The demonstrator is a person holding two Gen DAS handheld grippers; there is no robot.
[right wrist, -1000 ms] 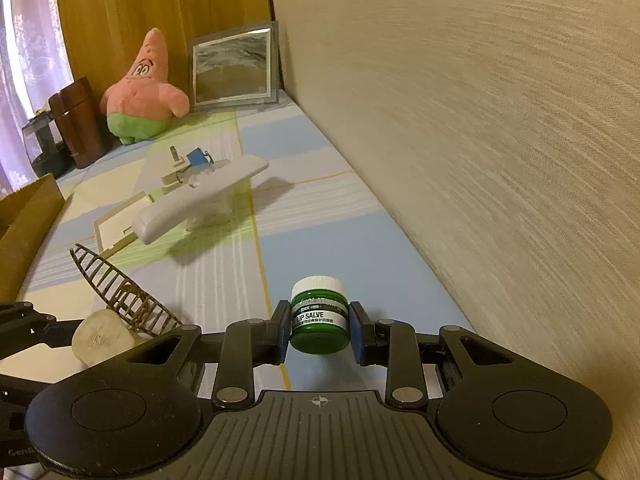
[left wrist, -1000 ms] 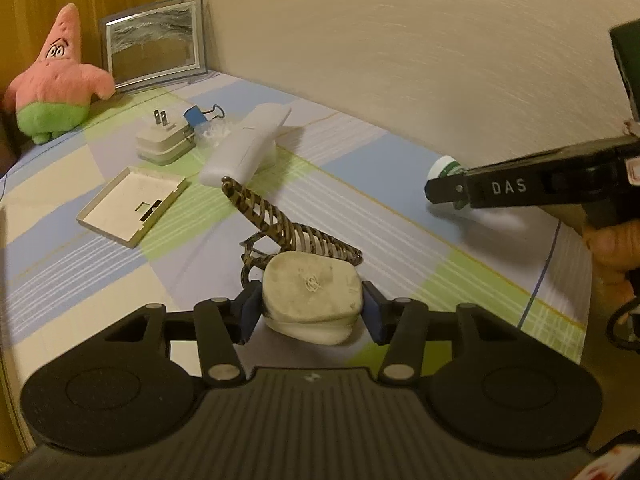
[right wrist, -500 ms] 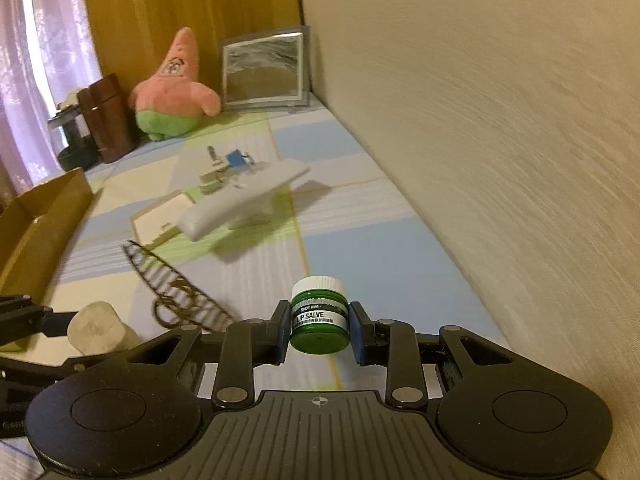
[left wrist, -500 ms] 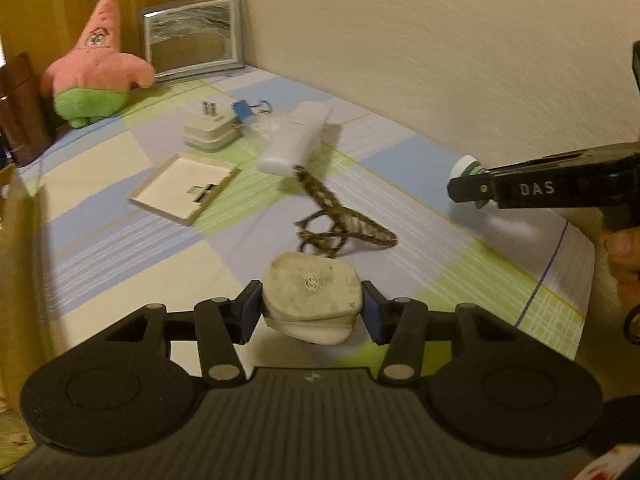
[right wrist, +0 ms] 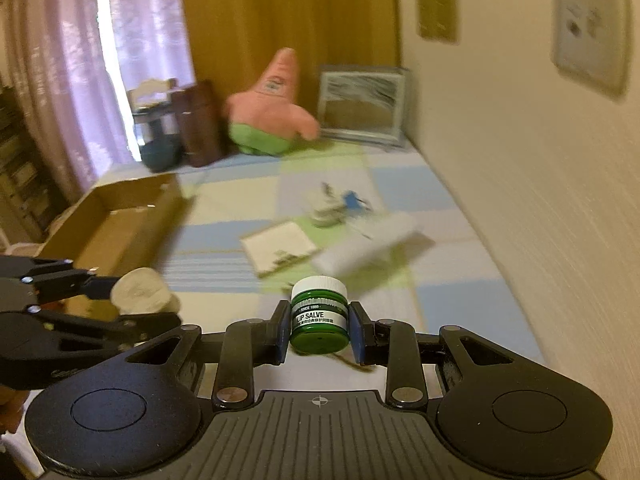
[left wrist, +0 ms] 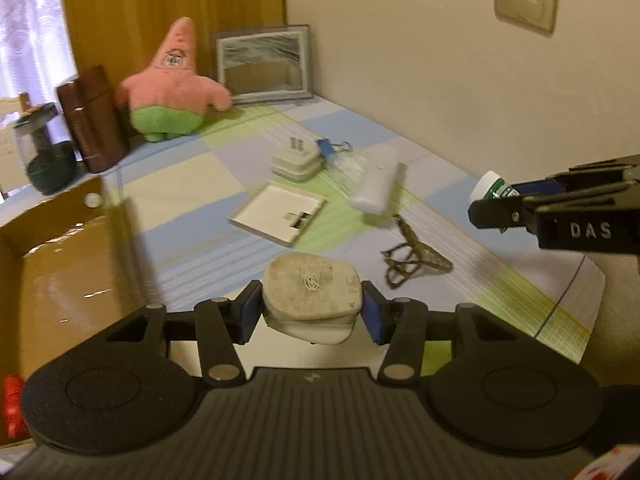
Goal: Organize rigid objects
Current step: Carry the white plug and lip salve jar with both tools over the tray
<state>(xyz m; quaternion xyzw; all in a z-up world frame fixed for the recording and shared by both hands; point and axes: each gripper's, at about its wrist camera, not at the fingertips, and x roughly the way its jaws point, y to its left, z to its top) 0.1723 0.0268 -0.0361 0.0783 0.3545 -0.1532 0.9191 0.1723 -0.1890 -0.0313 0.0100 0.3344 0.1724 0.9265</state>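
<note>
My left gripper [left wrist: 310, 314] is shut on a dirty white rounded plug adapter [left wrist: 312, 300] and holds it above the checked cloth; it also shows in the right wrist view [right wrist: 140, 292]. My right gripper [right wrist: 319, 330] is shut on a green lip salve jar [right wrist: 319, 314] with a white lid, also seen at the right of the left wrist view [left wrist: 492, 190]. On the cloth lie a flat white box [left wrist: 280, 218], a white charger [left wrist: 296, 160], a blue binder clip [left wrist: 330, 148], a white bar [left wrist: 376, 186] and a wire hair clip [left wrist: 412, 262].
An open cardboard box [right wrist: 116, 220] stands at the left, its wall close in the left wrist view [left wrist: 60, 272]. At the back are a pink star plush [left wrist: 172, 88], a picture frame [left wrist: 262, 66], a brown case [left wrist: 94, 120] and a dark pot [left wrist: 48, 168]. The wall runs along the right.
Both grippers have risen and pulled back with their loads, and both views have swung left, bringing the cardboard box and the back of the room into sight.
</note>
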